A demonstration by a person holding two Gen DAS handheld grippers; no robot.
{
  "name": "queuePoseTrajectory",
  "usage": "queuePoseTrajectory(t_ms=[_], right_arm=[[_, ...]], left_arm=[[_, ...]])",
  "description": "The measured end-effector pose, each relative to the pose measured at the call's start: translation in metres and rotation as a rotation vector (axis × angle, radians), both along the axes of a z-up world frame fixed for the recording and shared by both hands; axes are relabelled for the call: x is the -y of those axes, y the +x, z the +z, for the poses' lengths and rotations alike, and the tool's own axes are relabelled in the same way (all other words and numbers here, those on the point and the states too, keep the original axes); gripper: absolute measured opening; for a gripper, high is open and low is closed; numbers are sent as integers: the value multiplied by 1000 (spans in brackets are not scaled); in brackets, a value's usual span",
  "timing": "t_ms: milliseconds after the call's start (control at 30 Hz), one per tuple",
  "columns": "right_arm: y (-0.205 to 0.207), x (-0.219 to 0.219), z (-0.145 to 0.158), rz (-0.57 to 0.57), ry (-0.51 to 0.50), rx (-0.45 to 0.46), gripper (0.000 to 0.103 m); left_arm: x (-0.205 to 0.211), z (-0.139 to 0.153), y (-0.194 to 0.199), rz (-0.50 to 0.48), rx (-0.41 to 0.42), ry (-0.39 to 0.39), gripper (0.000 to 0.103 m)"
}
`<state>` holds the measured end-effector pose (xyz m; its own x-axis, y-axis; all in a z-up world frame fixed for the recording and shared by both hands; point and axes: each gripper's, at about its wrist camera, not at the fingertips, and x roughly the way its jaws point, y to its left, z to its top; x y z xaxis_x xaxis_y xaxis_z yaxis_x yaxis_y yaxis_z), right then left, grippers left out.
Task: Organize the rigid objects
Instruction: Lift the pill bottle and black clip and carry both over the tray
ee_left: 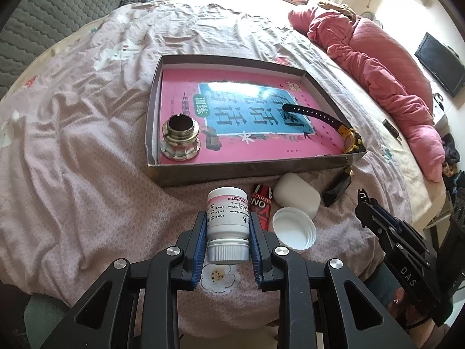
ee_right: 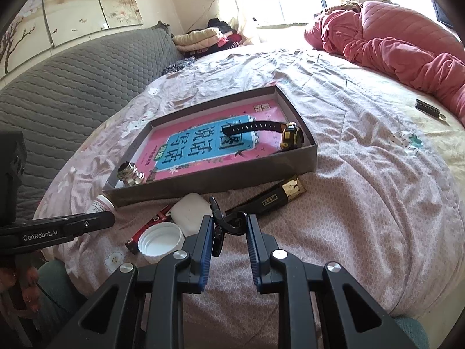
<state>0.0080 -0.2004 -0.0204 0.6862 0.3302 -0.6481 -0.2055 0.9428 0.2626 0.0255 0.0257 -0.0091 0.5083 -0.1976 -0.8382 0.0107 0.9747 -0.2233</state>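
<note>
The left gripper (ee_left: 228,232) has its jaws drawn in on a white bottle (ee_left: 228,221), both blue pads pressing its sides just above the ribbed cap, which points back toward the camera. The bottle hangs clear of the bedsheet (ee_left: 87,174), just short of the near wall of the box (ee_left: 247,171).

The right gripper (ee_right: 228,232) has its jaws narrowed on a small black clip (ee_right: 225,222); the left pad touches it, and whether the right pad presses it cannot be told. The clip sits just short of the box too, toward its right corner.

Between the grippers and the box lie a white lid (ee_left: 293,228), open side up, a white case (ee_left: 296,197) touching the lid's far edge, and a red and black packet (ee_left: 263,208) partly under them. A black and gold bar (ee_right: 270,200) rests against the box's near wall at the right corner.

Inside the box a pink book (ee_left: 232,151) covers the floor. A metal fitting (ee_left: 180,138) stands upright on it in the near left corner. A watch (ee_left: 345,136) lies in the near right corner, its black strap stretching toward the middle of the book.

Beyond the box, a pink quilt (ee_left: 377,67) is heaped at the bed's right edge.
</note>
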Motion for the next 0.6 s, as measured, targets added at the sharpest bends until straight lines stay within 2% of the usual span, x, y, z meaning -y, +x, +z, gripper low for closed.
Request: queuePoseTrajectory(t_ms=[300,600], right_arm=[[4,-5,10,4,-23,78,23],[16,2,17,-15,1,129,23]], left_arm=[[11,16,7,0,60,17,27],[21,18,16,-1,67,42,27]])
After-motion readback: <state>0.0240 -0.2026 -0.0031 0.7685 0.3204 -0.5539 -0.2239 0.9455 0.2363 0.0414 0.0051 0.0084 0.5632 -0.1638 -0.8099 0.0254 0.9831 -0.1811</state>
